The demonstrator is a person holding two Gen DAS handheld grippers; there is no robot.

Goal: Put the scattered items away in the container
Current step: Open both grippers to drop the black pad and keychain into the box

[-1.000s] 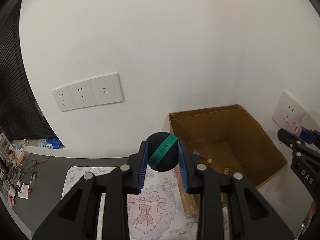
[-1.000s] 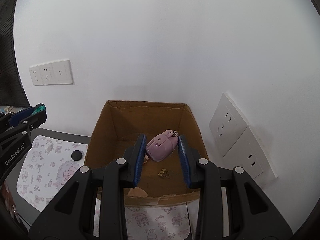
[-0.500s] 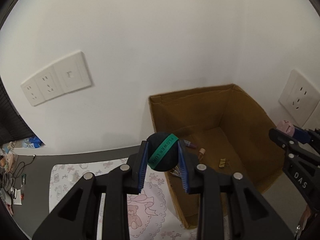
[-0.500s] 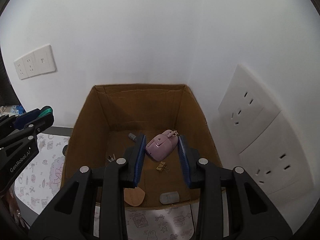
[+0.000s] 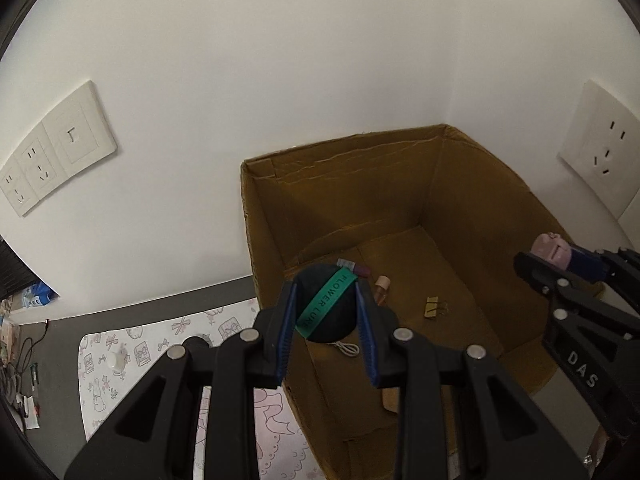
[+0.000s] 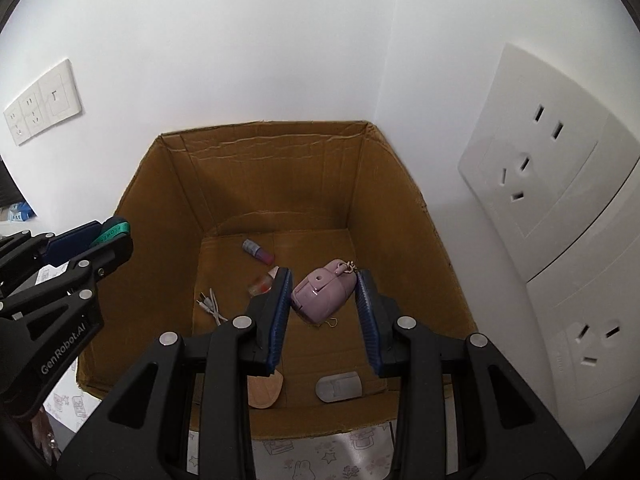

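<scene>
A brown cardboard box (image 5: 344, 148) (image 6: 264, 126) stands in the wall corner. My left gripper (image 5: 324, 286) hangs over its left part with a black ball with a green band (image 5: 326, 308) between the pads; its jaws are opening slightly, and the pads still touch the ball. My right gripper (image 6: 323, 274) is above the box's floor, shut on a pink case (image 6: 322, 296). Each gripper shows at the edge of the other's view: the left gripper (image 6: 116, 236) and the right gripper (image 5: 548, 252).
Inside the box lie a nail polish bottle (image 6: 258, 252), a small bottle (image 6: 264, 282), a white cable (image 6: 210, 304), a gold clip (image 5: 434, 306), a grey piece (image 6: 339, 387) and a tan pad (image 6: 264, 390). A patterned mat (image 5: 96, 384) lies left of the box. Wall sockets (image 6: 532, 176) are close on the right.
Both grippers have sunk and moved closer over the box, which now fills more of each view. Each still has its object between the pads.
</scene>
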